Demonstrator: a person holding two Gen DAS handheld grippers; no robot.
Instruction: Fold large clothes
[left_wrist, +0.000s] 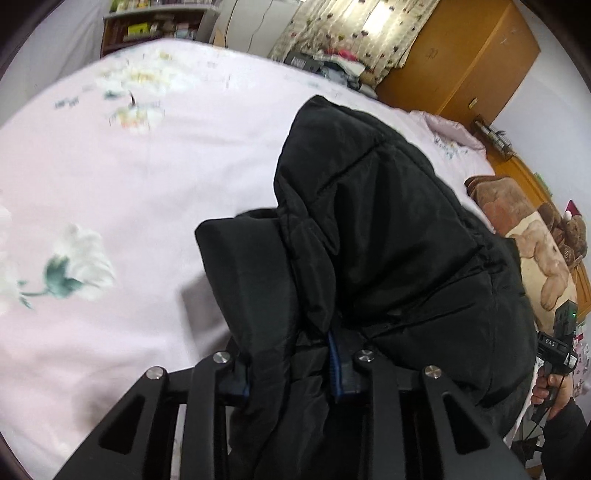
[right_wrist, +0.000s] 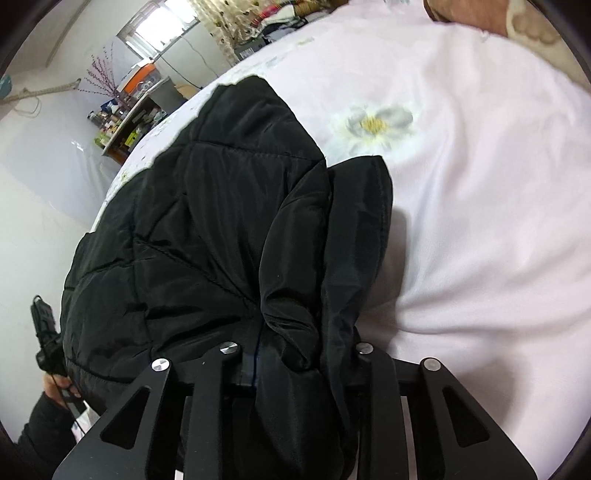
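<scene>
A black quilted padded jacket lies bunched on a pale pink bed sheet. My left gripper is shut on a thick fold of the jacket's near edge, with fabric bulging between and over its fingers. In the right wrist view the same jacket spreads to the left, and my right gripper is shut on another bunched fold of its edge. Both gripped edges are lifted off the sheet. The fingertips are mostly hidden by cloth. The other hand-held gripper shows at the right edge of the left wrist view.
The flowered pink sheet stretches wide around the jacket. A brown teddy-bear blanket lies at the head of the bed. A wooden wardrobe, patterned curtain and a cluttered shelf stand beyond the bed. A person's hand and dark sleeve are at the lower left.
</scene>
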